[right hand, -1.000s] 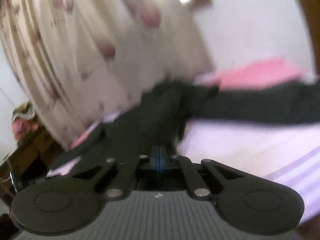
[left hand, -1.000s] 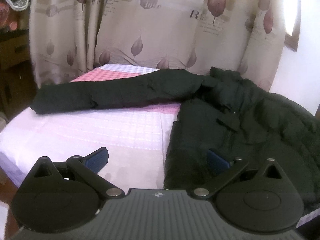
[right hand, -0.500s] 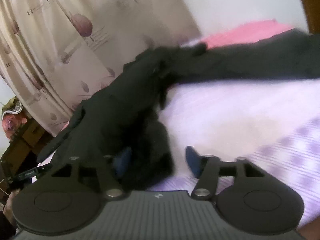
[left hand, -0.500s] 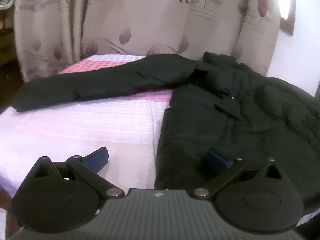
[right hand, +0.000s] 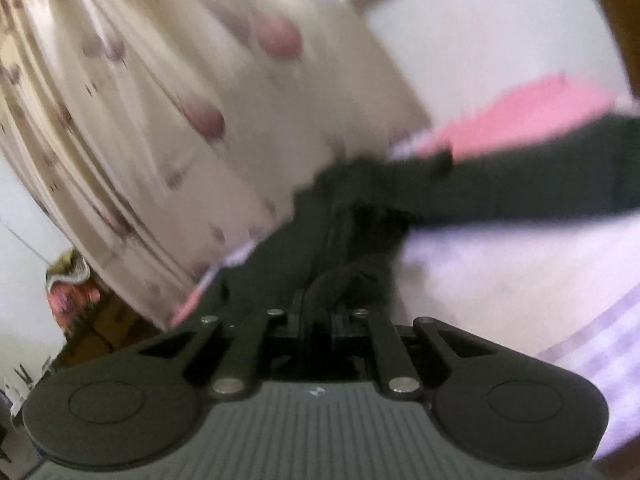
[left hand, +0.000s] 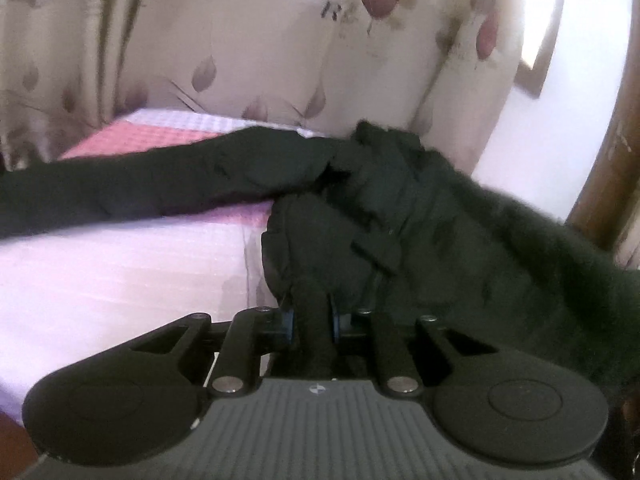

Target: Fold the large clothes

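A large black padded jacket (left hand: pixel 420 232) lies on a bed with a pink and lilac checked cover (left hand: pixel 100 272). One sleeve (left hand: pixel 160 184) stretches out to the left. My left gripper (left hand: pixel 312 320) is shut on a bunched fold of the jacket's lower front edge, which is lifted off the bed. In the blurred right wrist view my right gripper (right hand: pixel 318 316) is shut on another dark fold of the jacket (right hand: pixel 320 248), with a sleeve (right hand: pixel 540 176) running to the right.
A beige curtain with leaf prints (left hand: pixel 260 48) hangs behind the bed. A wooden post (left hand: pixel 604 168) stands at the right. Dark wooden furniture with clutter (right hand: pixel 72 304) is at the left of the right wrist view. The bed's near edge (left hand: pixel 16 408) is at lower left.
Both grippers were open over the jacket's hem half a second ago; both have now closed on folds of it. The left one has pulled its fold up, bunching the fabric.
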A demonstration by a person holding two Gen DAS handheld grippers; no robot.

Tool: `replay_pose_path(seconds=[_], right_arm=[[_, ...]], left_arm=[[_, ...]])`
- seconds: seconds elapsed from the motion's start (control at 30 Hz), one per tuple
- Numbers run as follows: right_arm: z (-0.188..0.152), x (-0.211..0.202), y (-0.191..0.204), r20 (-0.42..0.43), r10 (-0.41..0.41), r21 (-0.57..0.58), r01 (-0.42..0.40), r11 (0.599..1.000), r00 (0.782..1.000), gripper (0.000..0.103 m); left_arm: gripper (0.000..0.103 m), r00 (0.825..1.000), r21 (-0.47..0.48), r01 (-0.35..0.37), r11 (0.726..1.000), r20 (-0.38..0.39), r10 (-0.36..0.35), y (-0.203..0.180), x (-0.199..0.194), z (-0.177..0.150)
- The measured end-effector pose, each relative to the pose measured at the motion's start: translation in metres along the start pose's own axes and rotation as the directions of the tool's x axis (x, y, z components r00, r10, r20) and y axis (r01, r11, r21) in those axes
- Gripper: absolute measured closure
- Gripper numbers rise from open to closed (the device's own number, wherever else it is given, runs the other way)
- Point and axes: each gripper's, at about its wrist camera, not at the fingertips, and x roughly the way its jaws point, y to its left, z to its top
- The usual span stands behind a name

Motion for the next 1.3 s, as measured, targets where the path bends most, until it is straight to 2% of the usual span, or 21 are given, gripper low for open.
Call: replay_pose_path(seconds=[0.1,0.17,0.2,0.27,0.33,0.4,0.43,0.47,0.5,0.53,0.57,0.6,0.7,0.87,0.93,1.0,1.07,1.17,1.23,1.3], right_arm=[[0.002,-0.037,-0.004,0.006,-0.045,0.003,0.045,0.999,0.999,0.093],[-0.016,-0.044,-0.017,-0.041,-0.121,-0.003,0.121,0.993,0.992,0.093],[-0.026,-0.044,-0.032,-0.072,-0.149,0.036,0.152,0.988,0.986,0.093],[-0.044,-0.036,-0.063,-0.147,-0.176,0.112,0.193,0.975,0.973,0.093],[-0.061,-0.026,-0.081,-0.186,-0.242,0.095,0.263,0.96,0.952,0.082],[-0.06,-0.027,-0.094,-0.182,-0.213,0.164,0.243,0.956,0.96,0.079],[-0.054,-0.032,-0.098,-0.157,-0.2,0.21,0.231,0.95,0.967,0.071],[-0.047,-0.039,-0.098,-0.12,-0.198,0.227,0.221,0.949,0.973,0.065],[-0.039,-0.048,-0.096,-0.082,-0.2,0.218,0.214,0.952,0.976,0.046],[-0.031,-0.056,-0.092,-0.041,-0.205,0.198,0.209,0.958,0.978,0.027],[-0.022,-0.065,-0.089,0.006,-0.21,0.183,0.205,0.961,0.978,0.02],[-0.015,-0.071,-0.087,0.046,-0.212,0.183,0.2,0.962,0.976,0.012],[0.006,-0.083,-0.107,0.142,-0.216,0.271,0.172,0.947,0.966,0.011],[0.017,-0.084,-0.168,0.215,-0.266,0.472,0.138,0.871,0.94,0.011],[0.02,-0.082,-0.192,0.238,-0.286,0.53,0.122,0.839,0.928,0.011],[0.025,-0.077,-0.212,0.237,-0.33,0.578,0.14,0.804,0.914,0.011],[0.032,-0.07,-0.228,0.247,-0.341,0.597,0.134,0.791,0.907,0.011],[0.043,-0.057,-0.247,0.228,-0.397,0.615,0.184,0.767,0.889,0.011],[0.048,-0.045,-0.255,0.216,-0.446,0.626,0.228,0.746,0.868,0.011],[0.049,-0.038,-0.269,0.223,-0.453,0.652,0.214,0.728,0.863,0.011]], left_arm=[[0.086,0.999,-0.02,-0.009,1.0,-0.033,0.009,0.001,-0.009,-0.01],[0.085,0.997,0.048,-0.059,0.997,-0.056,0.062,-0.006,-0.006,-0.022],[0.084,0.995,0.072,-0.078,0.994,-0.064,0.083,-0.008,-0.003,-0.028],[0.08,0.993,0.062,-0.092,0.994,-0.074,0.097,-0.005,0.002,-0.036],[0.073,0.992,0.047,-0.109,0.993,-0.062,0.111,-0.003,0.0,-0.037],[0.07,0.99,0.059,-0.137,0.989,-0.035,0.139,-0.004,-0.008,-0.033],[0.06,0.987,0.071,-0.156,0.985,-0.013,0.157,-0.006,-0.014,-0.029],[0.043,0.984,0.084,-0.176,0.981,0.02,0.175,-0.011,-0.022,-0.024],[0.032,0.981,0.093,-0.191,0.977,0.051,0.186,-0.016,-0.029,-0.02],[0.013,0.978,0.098,-0.197,0.975,0.086,0.189,-0.02,-0.036,-0.014],[0.001,0.975,0.103,-0.195,0.975,0.131,0.182,-0.026,-0.042,-0.007],[0.0,0.971,0.108,-0.193,0.975,0.162,0.174,-0.033,-0.046,-0.002],[0.0,0.972,0.136,-0.16,0.978,0.192,0.132,-0.058,-0.039,0.012],[0.0,0.98,0.141,-0.071,0.987,0.194,0.043,-0.089,0.008,0.028],[0.0,0.979,0.126,-0.031,0.992,0.205,0.004,-0.098,0.028,0.032],[0.0,0.976,0.119,-0.006,0.993,0.218,-0.02,-0.106,0.052,0.037],[0.0,0.973,0.121,-0.008,0.993,0.23,-0.02,-0.111,0.078,0.041],[0.0,0.97,0.117,-0.03,0.993,0.242,0.001,-0.112,0.11,0.043],[0.0,0.974,0.097,-0.041,0.994,0.225,0.018,-0.108,0.133,0.043],[0.0,0.979,0.07,-0.036,0.997,0.204,0.021,-0.101,0.149,0.038]])
